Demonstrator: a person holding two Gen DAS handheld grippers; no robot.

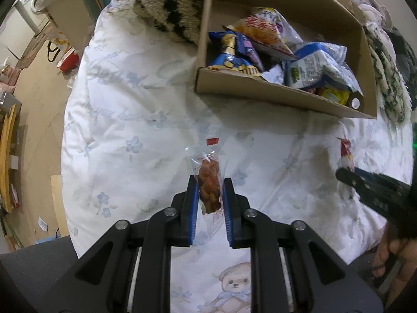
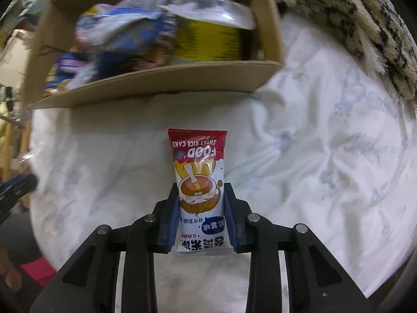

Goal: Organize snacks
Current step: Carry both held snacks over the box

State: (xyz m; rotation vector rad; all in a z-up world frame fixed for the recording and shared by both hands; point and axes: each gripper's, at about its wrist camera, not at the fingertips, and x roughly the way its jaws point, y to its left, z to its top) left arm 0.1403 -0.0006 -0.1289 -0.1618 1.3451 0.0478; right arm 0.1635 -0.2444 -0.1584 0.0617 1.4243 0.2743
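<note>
The left gripper is clamped on a clear nut packet, and the right gripper grips a rice cake pack, both above the quilt. This looks like the carrying step; next, each snack needs lifting over the wall of the box ahead, onto the snacks there.

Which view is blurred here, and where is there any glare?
Right wrist view: the cardboard box and its bags are smeared by motion, while the rice cake packet between the right gripper fingers stays sharp, with slight glare on its wrapper. Left wrist view: mostly sharp, fisheye bending at the edges; only the other gripper at the right edge is blurred.
</note>
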